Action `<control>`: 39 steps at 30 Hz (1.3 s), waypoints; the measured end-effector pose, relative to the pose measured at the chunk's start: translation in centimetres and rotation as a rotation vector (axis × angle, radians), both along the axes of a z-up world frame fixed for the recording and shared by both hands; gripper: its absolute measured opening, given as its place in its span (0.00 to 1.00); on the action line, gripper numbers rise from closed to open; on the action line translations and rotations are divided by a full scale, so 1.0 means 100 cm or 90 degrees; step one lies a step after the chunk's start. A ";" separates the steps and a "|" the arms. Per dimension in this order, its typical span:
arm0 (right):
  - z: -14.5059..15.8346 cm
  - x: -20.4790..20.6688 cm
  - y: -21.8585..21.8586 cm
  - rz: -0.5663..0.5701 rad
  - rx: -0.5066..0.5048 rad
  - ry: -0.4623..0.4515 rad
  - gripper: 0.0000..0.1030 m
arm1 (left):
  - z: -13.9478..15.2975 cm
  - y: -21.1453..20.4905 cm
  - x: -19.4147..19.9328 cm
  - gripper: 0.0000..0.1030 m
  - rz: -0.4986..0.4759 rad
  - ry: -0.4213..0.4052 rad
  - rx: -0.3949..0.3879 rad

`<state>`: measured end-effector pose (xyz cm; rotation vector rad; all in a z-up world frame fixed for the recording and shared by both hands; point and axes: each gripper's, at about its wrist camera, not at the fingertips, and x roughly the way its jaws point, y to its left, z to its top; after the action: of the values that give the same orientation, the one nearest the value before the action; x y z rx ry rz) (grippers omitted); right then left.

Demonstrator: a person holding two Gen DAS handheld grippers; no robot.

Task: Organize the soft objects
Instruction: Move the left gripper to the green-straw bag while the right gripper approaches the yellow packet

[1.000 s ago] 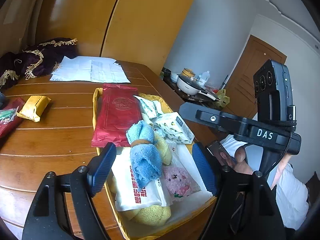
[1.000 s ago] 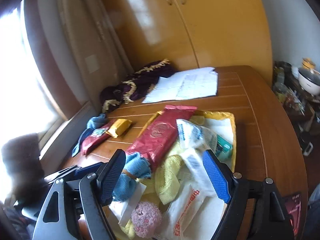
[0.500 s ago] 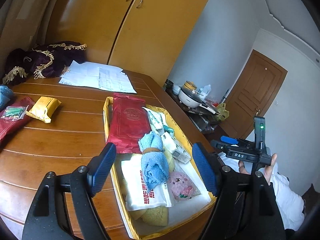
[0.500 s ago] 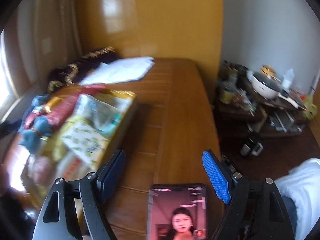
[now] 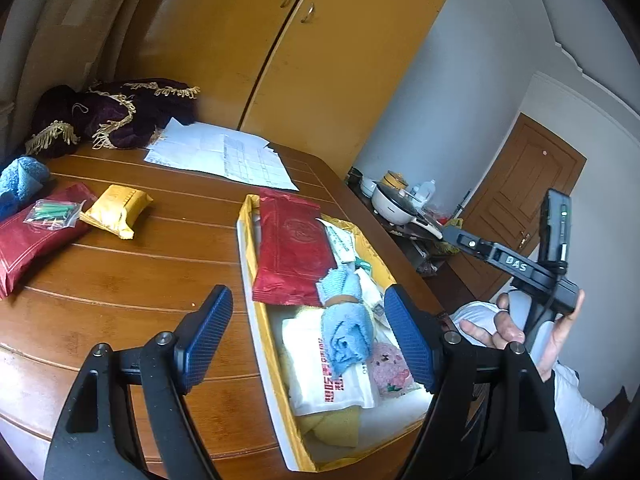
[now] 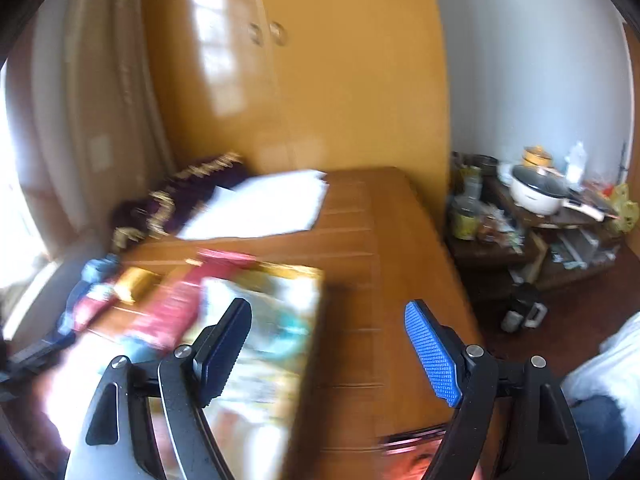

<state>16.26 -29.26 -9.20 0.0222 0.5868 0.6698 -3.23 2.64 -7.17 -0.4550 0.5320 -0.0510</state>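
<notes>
A yellow-rimmed tray [image 5: 256, 320] on the wooden table holds a red packet [image 5: 292, 248], a rolled blue towel [image 5: 344, 328], a white packet with red letters [image 5: 320, 376], a pink plush pack [image 5: 390, 368] and a yellow towel [image 5: 332, 424]. My left gripper [image 5: 308, 336] hovers open above the tray's near end, holding nothing. My right gripper [image 6: 328, 312] is open and empty, off the tray's right rim [image 6: 314, 280]; its view is blurred by motion. A hand [image 5: 520, 328] holds the right gripper's body [image 5: 516, 264] beyond the table's right edge.
Left of the tray lie a second red packet [image 5: 28, 240], a yellow packet [image 5: 116, 210], a small clear bag [image 5: 52, 212] and a blue cloth [image 5: 20, 180]. Papers [image 5: 224, 156] and a purple fringed cloth [image 5: 112, 112] sit at the back. A phone [image 6: 412, 440] lies near the front edge. A cluttered side table [image 6: 536, 196] stands to the right.
My right gripper left its place over the tray, swung out right past the table edge, and is now turning back toward the tray. The left gripper drew back slightly and stays open.
</notes>
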 end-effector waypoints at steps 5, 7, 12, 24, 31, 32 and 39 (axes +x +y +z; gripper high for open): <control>0.024 -0.050 0.058 0.091 0.079 0.019 0.81 | -0.001 0.028 -0.015 0.76 0.053 -0.005 -0.012; 0.028 -0.068 0.086 0.143 0.110 0.035 0.81 | -0.001 0.042 -0.022 0.76 0.081 -0.010 -0.013; 0.037 -0.110 0.157 0.237 0.105 0.048 0.81 | -0.002 0.079 -0.042 0.76 0.156 -0.011 -0.006; 0.014 -0.128 0.278 0.268 0.045 0.176 0.81 | -0.009 0.162 -0.087 0.76 0.295 0.005 0.004; -0.006 -0.090 0.325 0.211 0.014 0.280 0.81 | -0.016 0.176 -0.092 0.76 0.303 0.014 -0.002; -0.007 -0.085 0.329 0.193 0.011 0.292 0.81 | -0.016 0.176 -0.092 0.76 0.300 0.014 -0.003; -0.036 -0.044 0.367 0.074 -0.035 0.353 0.80 | -0.013 0.173 -0.090 0.76 0.289 0.009 0.007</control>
<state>11.88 7.42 -12.80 0.1265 1.1467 0.7632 -12.28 19.95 -8.49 -0.5566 0.4324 0.3903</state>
